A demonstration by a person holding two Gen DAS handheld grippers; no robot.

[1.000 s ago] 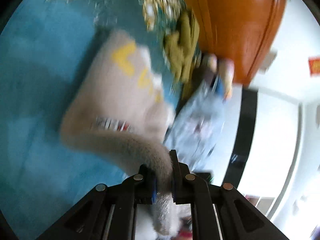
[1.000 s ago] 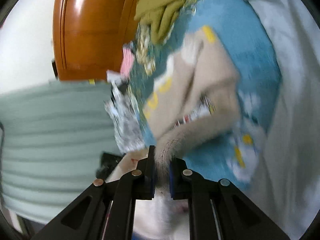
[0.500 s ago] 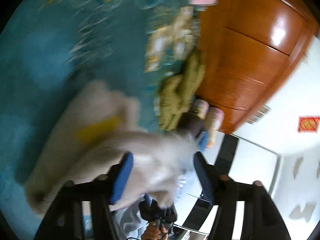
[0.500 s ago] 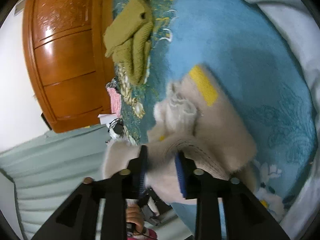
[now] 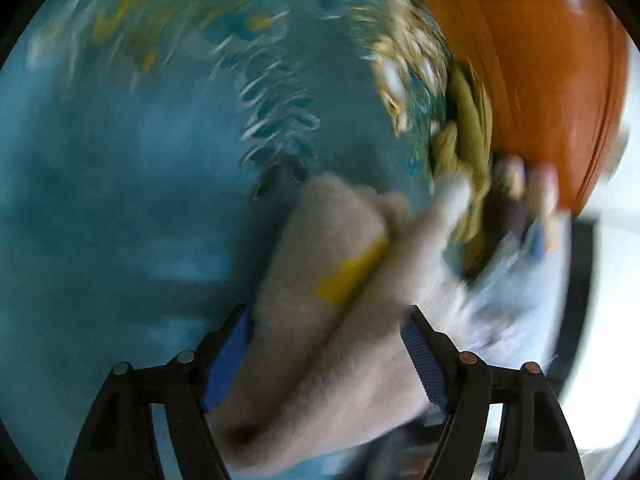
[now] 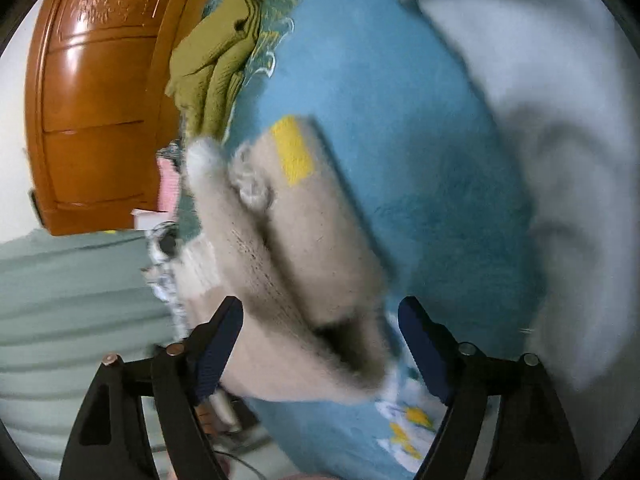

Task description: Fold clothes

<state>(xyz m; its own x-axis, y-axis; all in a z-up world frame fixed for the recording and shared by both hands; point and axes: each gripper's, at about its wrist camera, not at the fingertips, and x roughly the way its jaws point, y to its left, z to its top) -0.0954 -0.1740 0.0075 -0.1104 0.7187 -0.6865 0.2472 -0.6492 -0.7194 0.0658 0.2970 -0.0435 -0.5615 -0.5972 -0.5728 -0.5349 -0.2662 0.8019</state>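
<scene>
A fuzzy beige sweater with yellow lettering lies folded over on the blue bedspread. My left gripper hovers over its near edge, jaws opening wide, the cloth lying loose between the blue pads without being pinched. In the right wrist view the same sweater lies doubled, its yellow patch up. My right gripper is also opening, with the folded edge between its fingers and no pad pressing on it.
An olive-green garment lies crumpled near the orange wooden headboard. A white quilt is bunched at the right. Pale printed clothing and pink cloth sit at the bed's edge, by a green curtain.
Both grippers were shut on the sweater's hem a second ago. They have sunk towards the bed and their jaws have spread, letting the sweater drop folded onto the bedspread.
</scene>
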